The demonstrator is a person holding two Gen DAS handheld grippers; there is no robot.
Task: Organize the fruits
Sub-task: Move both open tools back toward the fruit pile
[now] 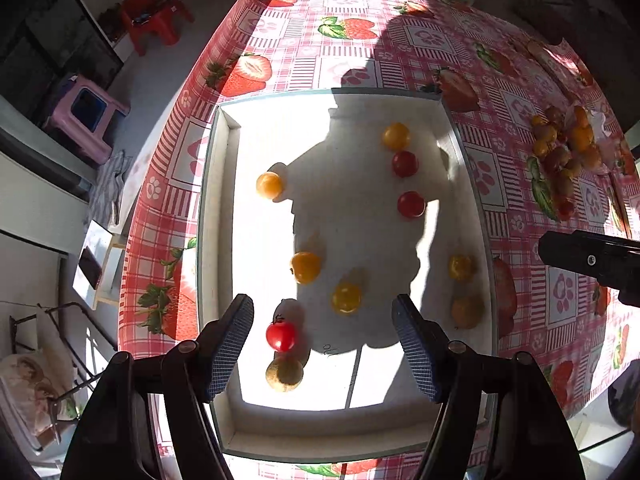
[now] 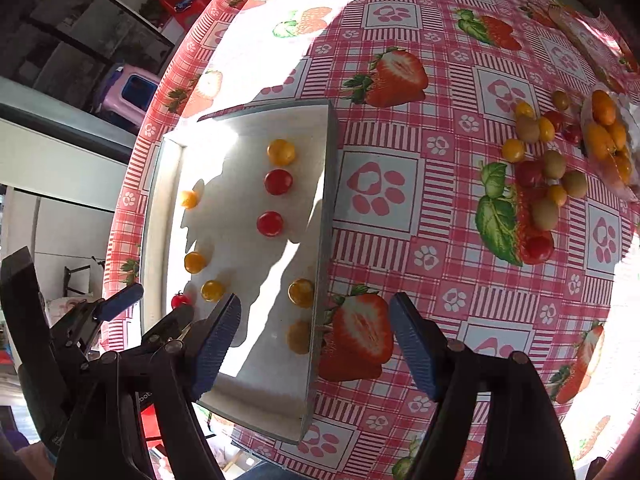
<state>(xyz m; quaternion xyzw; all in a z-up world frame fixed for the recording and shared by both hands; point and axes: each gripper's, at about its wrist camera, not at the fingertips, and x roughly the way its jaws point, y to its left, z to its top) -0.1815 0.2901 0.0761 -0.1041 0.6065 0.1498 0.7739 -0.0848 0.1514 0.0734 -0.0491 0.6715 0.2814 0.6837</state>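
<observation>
A shallow white tray (image 1: pixel 218 216) lies on the strawberry tablecloth and holds several small red, yellow and orange fruits, among them a red cherry tomato (image 1: pixel 281 335) and a yellow one (image 1: pixel 346 298). My left gripper (image 1: pixel 322 344) hovers open and empty over the tray's near end. The tray also shows in the right wrist view (image 2: pixel 324 200). My right gripper (image 2: pixel 314 340) is open and empty above the tray's right edge. A loose pile of fruits (image 2: pixel 548 168) lies on the cloth at the far right; it also shows in the left wrist view (image 1: pixel 560 152).
A clear plastic bag (image 2: pixel 608 136) with orange fruits lies beside the pile. The table's left edge (image 1: pixel 132 240) drops to the floor, where a pink stool (image 1: pixel 86 116) and a red chair (image 1: pixel 152 20) stand. The right gripper's body (image 1: pixel 592 258) shows at the right.
</observation>
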